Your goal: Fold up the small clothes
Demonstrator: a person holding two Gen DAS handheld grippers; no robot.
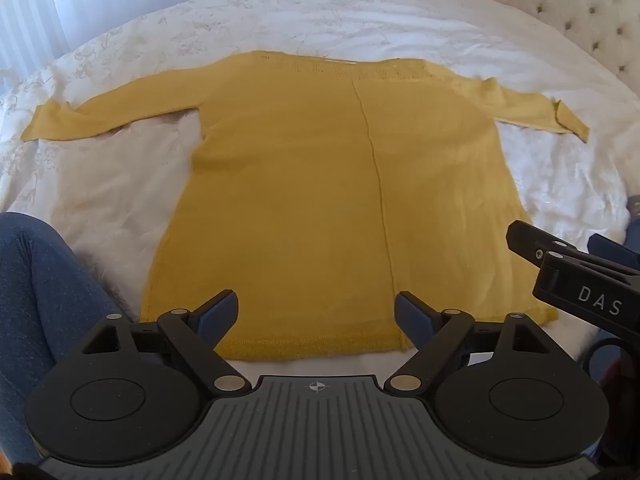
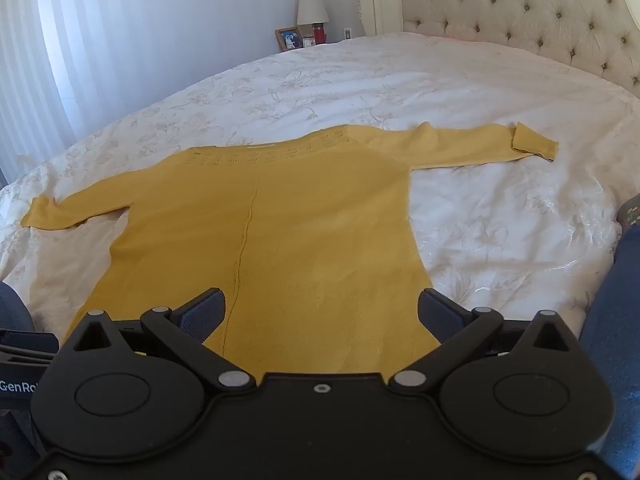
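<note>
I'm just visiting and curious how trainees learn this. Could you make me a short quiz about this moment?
1. True or false: the yellow sweater is already folded in half.
2. Which cuff is turned back: the one toward the headboard or the one toward the curtain?
3. Fill in: both grippers' jaws are ___.

Key: 1 false, it lies spread flat on the bedspread; 2 headboard side; 3 open, left gripper, right gripper.

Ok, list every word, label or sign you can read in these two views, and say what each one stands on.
"DAS": white letters on the black body of the right tongs, seen in the left wrist view.
"GenRo": white letters, cut off at the picture's edge, on the left tongs' body at the left edge of the right wrist view.
Framed photo and small items on the nightstand: too small to read.
The yellow sweater shows no text.
</note>
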